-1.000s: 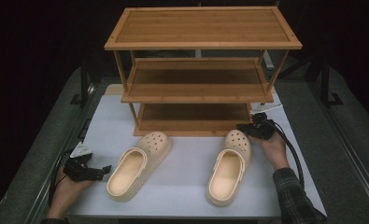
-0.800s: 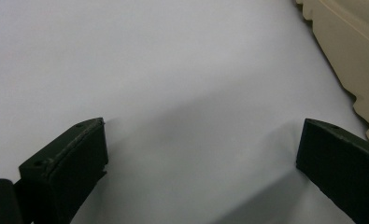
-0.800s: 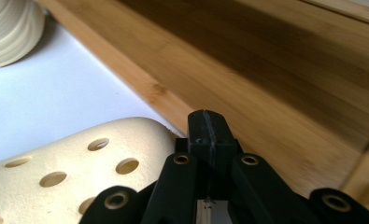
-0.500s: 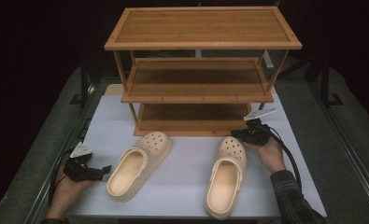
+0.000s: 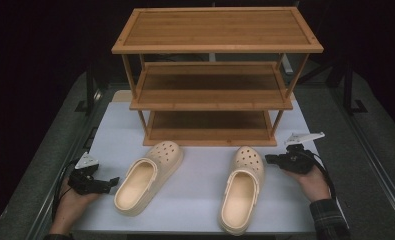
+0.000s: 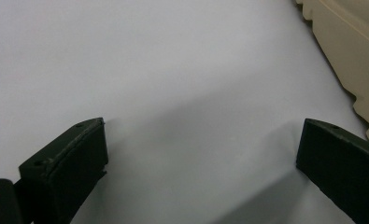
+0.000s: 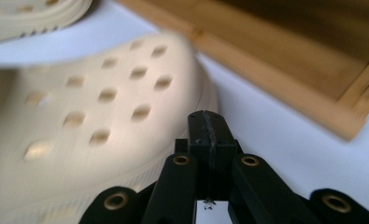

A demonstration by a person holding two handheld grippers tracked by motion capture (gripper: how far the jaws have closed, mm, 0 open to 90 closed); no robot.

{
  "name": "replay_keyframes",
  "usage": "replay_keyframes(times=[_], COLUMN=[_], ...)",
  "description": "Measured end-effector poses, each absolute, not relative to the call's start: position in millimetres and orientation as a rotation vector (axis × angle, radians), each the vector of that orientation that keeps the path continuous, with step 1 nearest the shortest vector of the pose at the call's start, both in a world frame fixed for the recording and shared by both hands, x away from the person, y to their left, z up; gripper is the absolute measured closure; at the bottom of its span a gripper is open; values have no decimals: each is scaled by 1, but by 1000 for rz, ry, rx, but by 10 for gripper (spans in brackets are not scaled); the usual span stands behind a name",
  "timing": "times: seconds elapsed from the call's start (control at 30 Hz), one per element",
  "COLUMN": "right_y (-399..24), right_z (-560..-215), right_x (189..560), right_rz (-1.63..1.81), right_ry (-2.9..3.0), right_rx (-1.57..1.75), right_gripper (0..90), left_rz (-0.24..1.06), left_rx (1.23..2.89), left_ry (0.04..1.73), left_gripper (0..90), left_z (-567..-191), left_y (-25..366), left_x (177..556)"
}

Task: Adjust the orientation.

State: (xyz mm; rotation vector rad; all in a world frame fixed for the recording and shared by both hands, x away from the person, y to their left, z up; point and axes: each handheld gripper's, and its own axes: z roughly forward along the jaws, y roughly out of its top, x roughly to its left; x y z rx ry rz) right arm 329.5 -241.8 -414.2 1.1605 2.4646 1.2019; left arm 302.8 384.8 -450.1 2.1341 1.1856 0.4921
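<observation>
R clog lies on the white mat, toe toward the rack, heel toward me, just in front of the bottom shelf. Cream foam, rounded toe w/ rows of small oval holes, open back, smooth inside, ridged sole edge. My R gripper sits just beside its toe on the R, pointing at it, apart from it; jaws pressed together w/ nothing between. In the R gripper view the closed tips sit close by the holed toe, which is blurred, w/ the rack's bottom frame behind.

L clog, same look, lies angled, toe toward the rack's L leg. My L gripper rests low on the mat just beside its heel, jaws wide, bare mat between them; the clog's ridged sole edge is at the R of that view.
</observation>
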Motion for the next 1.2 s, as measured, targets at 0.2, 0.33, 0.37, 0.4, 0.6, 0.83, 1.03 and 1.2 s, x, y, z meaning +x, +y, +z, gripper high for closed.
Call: replay_keyframes(times=[0.2, 0.33, 0.37, 0.4, 0.6, 0.83, 1.03, 1.2], right_y=[-243, -243, -243, -242, -238, -236, -231, -221], right_z=[-424, -427, -428, -428, -431, -435, -434, -432], right_x=[313, 310, 310, 310, 313, 318, 321, 325], right_rz=[1193, 1188, 1187, 1180, 1173, 1151, 1164, 1156], right_ry=[2512, 2530, 2536, 2542, 2556, 2561, 2567, 2582], right_rx=[1162, 1172, 1170, 1172, 1159, 1170, 1153, 1127], right_gripper=[900, 900, 900, 900, 900, 900, 900, 900], left_rz=[492, 493, 492, 492, 492, 492, 491, 491], left_rx=[2134, 2134, 2134, 2134, 2135, 2135, 2135, 2135], left_ry=[1186, 1185, 1186, 1185, 1186, 1186, 1186, 1187], left_gripper=[15, 15, 15, 15, 15, 15, 15, 15], left_z=[-450, -450, -450, -450, -450, -450, -450, -450], left_y=[385, 385, 385, 385, 385, 385, 385, 385], left_x=[303, 303, 303, 303, 303, 303, 303, 303])
